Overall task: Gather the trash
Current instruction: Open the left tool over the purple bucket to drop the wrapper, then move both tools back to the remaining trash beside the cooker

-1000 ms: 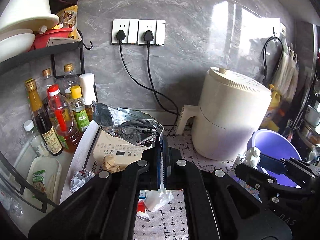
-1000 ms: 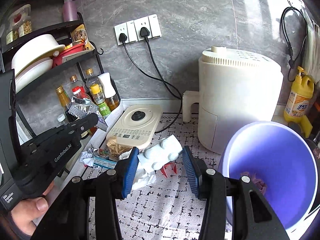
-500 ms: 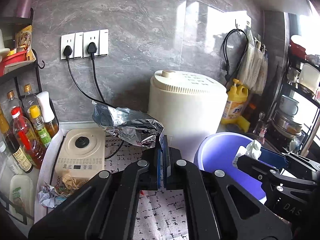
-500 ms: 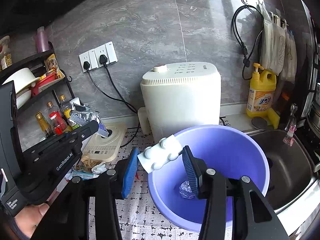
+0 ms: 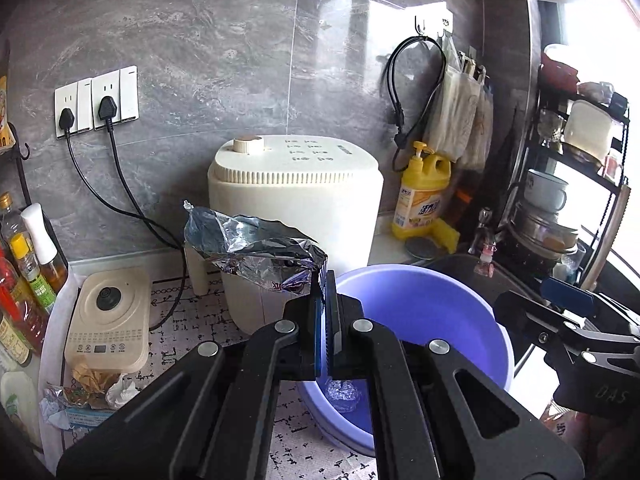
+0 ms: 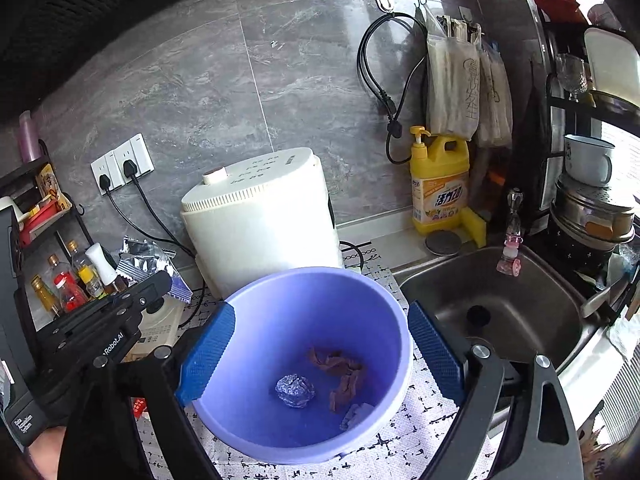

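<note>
My left gripper [image 5: 324, 280] is shut on the edge of a crumpled silver foil wrapper [image 5: 256, 248], which hangs in the air just left of the purple basin [image 5: 420, 312]. The right gripper [image 6: 320, 320] hovers over the basin [image 6: 248, 412], its jaws opening wide with nothing between the blue pads [image 6: 208, 352]. Inside the basin lie a foil ball [image 6: 295, 390], brown scraps [image 6: 340, 372] and a pale piece [image 6: 352, 412]. The left gripper's tip and the wrapper [image 6: 148, 260] also show in the right wrist view.
A white air fryer [image 5: 296, 200] stands behind the basin. A beige cooker [image 5: 108, 320] with a heap of crumpled litter [image 5: 88, 388] in front is at the left, by sauce bottles [image 5: 24, 264]. A steel sink [image 6: 500, 312] and yellow detergent bottle [image 6: 440, 184] are right.
Both grippers swung right, from the cooker to the purple basin. The right gripper opened and the white crumpled piece it held has left its jaws. The left still grips the foil wrapper.
</note>
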A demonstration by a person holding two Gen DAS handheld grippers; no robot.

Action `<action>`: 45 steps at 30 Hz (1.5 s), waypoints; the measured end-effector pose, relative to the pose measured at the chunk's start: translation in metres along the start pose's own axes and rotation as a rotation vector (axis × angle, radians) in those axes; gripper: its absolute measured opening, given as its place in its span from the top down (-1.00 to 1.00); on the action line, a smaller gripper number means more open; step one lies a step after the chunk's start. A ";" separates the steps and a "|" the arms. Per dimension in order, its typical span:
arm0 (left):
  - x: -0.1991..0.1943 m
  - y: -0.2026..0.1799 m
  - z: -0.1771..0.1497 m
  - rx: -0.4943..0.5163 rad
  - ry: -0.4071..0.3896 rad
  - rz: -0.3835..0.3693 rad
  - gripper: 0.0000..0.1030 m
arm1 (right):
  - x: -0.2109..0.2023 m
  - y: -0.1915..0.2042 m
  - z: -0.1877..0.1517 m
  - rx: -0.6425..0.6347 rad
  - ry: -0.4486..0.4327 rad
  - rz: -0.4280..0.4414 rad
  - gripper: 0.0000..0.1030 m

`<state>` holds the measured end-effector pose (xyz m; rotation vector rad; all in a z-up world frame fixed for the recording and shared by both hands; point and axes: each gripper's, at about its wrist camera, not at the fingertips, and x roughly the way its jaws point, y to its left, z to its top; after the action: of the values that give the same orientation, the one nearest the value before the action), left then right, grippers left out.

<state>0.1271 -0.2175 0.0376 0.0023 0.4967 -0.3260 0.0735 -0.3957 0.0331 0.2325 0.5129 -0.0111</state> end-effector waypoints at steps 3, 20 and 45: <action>0.004 -0.012 -0.001 0.016 0.005 -0.027 0.95 | -0.004 -0.011 -0.001 0.022 -0.005 -0.020 -0.68; 0.004 -0.016 -0.012 0.035 0.037 -0.042 -0.41 | -0.015 -0.036 -0.018 0.082 0.005 -0.091 -0.71; -0.105 0.130 -0.053 -0.094 0.001 0.173 -0.85 | -0.029 0.107 -0.060 -0.029 0.042 0.056 -0.85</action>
<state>0.0554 -0.0572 0.0298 -0.0456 0.5090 -0.1328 0.0259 -0.2800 0.0197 0.2188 0.5477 0.0554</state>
